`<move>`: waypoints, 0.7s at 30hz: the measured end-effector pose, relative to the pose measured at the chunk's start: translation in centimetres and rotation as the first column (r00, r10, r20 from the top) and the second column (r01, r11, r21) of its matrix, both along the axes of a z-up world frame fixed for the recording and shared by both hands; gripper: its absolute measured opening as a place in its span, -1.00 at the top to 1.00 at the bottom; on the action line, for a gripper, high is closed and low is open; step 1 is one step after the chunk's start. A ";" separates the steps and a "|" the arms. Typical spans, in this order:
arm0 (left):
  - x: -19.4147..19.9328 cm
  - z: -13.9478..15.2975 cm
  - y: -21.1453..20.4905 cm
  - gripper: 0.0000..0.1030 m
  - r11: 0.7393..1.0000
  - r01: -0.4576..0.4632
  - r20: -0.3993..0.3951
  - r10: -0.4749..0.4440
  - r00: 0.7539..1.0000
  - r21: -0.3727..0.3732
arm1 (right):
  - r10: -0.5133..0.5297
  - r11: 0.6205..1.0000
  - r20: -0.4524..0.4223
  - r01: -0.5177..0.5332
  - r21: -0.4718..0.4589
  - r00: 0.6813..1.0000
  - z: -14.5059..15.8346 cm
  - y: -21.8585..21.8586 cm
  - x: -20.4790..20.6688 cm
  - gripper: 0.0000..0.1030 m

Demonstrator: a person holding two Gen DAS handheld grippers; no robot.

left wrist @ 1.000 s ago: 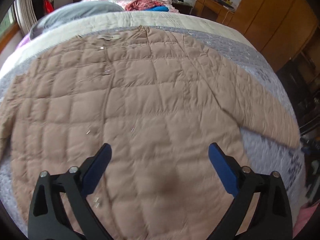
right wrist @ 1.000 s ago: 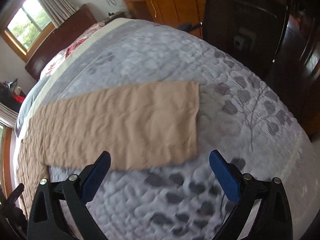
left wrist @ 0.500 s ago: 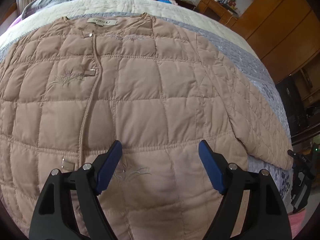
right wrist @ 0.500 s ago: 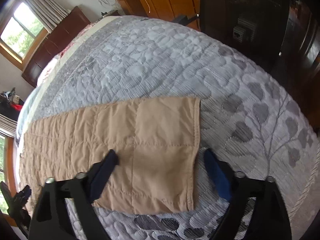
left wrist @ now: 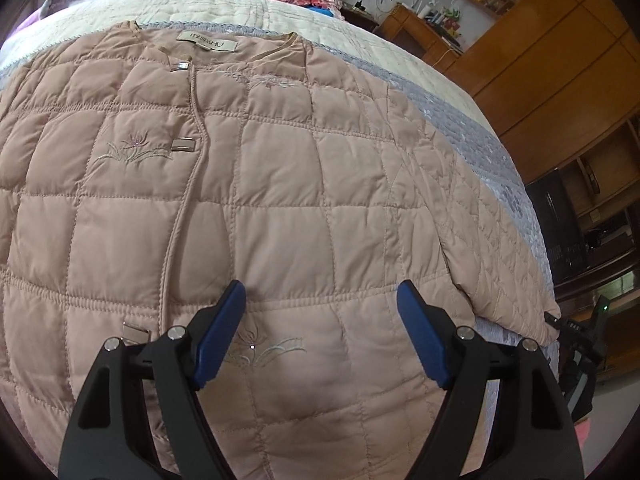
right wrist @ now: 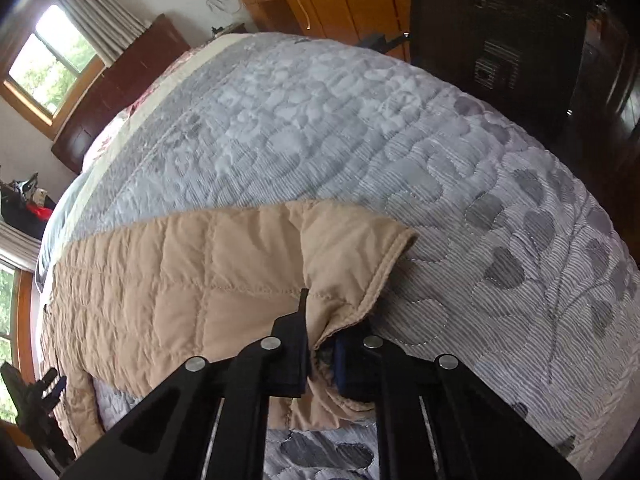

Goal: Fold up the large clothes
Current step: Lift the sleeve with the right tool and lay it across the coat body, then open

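The right gripper (right wrist: 320, 344) pinches the cuff of the beige quilted jacket's sleeve (right wrist: 224, 280) between its closed blue-padded fingers (right wrist: 344, 364). The left gripper (left wrist: 322, 320) hovers with fingers spread wide over the beige quilted jacket (left wrist: 280, 184), which lies flat, front up, across the grey leaf-patterned bedspread (right wrist: 460, 200). Beyond the collar lies a cream quilt (left wrist: 248, 12), then an orange wooden wardrobe (left wrist: 560, 40).

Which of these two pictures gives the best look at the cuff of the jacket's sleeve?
The right wrist view: the sleeve cuff fills the centre, bunched and pinched in the right tool. The left wrist view shows the sleeve only as a strip at its right edge, cuff end barely visible.
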State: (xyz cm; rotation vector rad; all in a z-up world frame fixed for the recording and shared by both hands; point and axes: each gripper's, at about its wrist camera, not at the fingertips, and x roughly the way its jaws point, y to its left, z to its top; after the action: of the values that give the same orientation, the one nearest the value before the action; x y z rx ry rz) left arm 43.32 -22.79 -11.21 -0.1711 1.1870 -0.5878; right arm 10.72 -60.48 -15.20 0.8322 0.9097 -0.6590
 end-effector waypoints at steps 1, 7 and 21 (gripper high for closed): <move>0.0 0.0 0.0 -0.50 1.000 0.000 -0.002 0.000 1.000 -0.001 | -0.008 1.000 0.004 0.008 -0.002 1.000 0.4 0.2 -0.1 0.85; 0.3 1.0 1.5 -0.50 0.999 -0.029 -0.009 0.029 1.000 -0.012 | 0.069 0.998 0.237 -0.067 -0.017 0.969 6.7 4.2 1.6 0.85; 0.7 1.8 5.9 -0.50 0.997 -0.069 0.007 0.069 0.998 -0.036 | 0.511 0.859 0.206 -0.505 -0.084 0.835 7.8 22.4 20.4 0.86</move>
State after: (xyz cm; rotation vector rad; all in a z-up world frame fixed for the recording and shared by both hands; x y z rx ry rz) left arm 44.00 -16.90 -9.43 -0.2387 1.1586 -0.5483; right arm 31.16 -38.04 -7.38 0.5859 0.8661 -0.1056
